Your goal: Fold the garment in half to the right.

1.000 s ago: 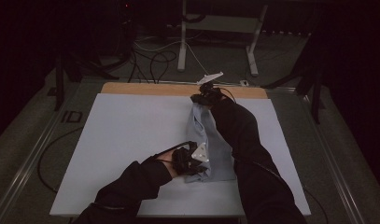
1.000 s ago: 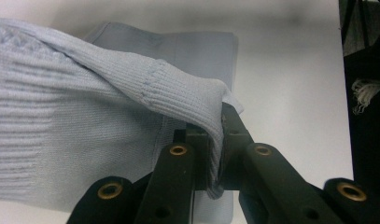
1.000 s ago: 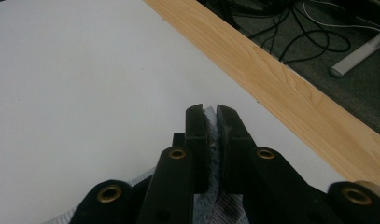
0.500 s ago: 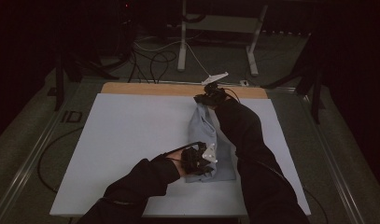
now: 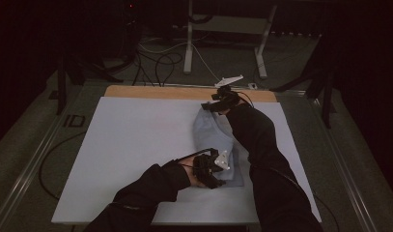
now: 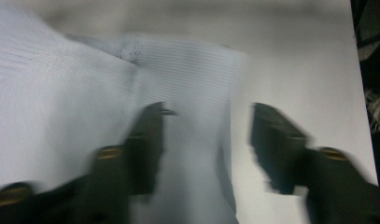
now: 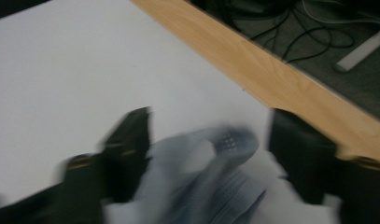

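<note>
A pale blue cloth lies folded in a long strip on the white table, right of centre. My left gripper hovers over the cloth's near end. In the left gripper view the cloth spreads under my left gripper; its jaws have just been opening, with the cloth's edge lying between them, untouched. My right gripper is at the cloth's far end. In the right gripper view its jaws have just been opening too, and a bunched end of cloth sits loose between them.
A bare wooden strip runs along the table's far edge, close behind my right gripper. Beyond it on the dark floor are cables and the white legs of a stand. The person's dark sleeves reach in from the bottom.
My left hand has shifted a little to the right over the cloth's near end. The cloth's far end has settled flatter on the table. The right hand has stayed at the far end.
</note>
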`<state>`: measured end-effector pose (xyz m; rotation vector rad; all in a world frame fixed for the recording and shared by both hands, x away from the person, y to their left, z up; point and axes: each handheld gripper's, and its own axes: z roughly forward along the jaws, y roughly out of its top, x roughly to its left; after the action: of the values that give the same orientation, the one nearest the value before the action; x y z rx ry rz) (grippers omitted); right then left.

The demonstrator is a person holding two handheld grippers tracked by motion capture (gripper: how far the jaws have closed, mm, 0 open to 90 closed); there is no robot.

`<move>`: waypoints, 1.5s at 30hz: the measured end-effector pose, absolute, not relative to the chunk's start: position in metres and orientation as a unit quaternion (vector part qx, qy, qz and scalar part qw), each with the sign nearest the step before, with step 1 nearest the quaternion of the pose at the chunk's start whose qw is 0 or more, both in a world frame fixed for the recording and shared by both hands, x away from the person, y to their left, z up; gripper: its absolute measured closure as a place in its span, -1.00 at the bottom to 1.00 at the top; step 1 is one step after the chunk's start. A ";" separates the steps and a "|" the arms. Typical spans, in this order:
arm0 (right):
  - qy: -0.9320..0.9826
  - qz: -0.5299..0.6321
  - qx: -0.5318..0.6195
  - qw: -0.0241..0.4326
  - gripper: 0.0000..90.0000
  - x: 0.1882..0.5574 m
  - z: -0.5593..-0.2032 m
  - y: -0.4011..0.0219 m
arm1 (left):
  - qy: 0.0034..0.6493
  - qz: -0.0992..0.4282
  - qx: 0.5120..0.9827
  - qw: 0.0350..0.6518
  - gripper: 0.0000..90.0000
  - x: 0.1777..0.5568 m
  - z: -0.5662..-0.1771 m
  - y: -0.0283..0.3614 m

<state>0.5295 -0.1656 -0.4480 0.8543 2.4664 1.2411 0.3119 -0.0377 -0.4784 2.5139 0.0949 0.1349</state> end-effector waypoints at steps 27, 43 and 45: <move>0.845 0.442 0.275 0.120 -0.77 0.514 -0.447 -0.169 | 0.040 0.033 0.945 0.323 -0.99 0.305 -0.461 -0.003; 0.851 0.437 0.267 0.117 -0.78 0.511 -0.451 -0.174 | 0.138 0.061 0.918 0.366 -0.99 0.307 -0.460 0.078; 0.851 0.435 0.272 0.114 -0.78 0.510 -0.453 -0.175 | 0.149 0.065 0.916 0.366 -0.99 0.306 -0.463 0.090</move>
<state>0.5103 -0.1751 -0.4529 0.7975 2.4959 1.2751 0.3062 0.0899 -0.4632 2.3562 0.3843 0.1669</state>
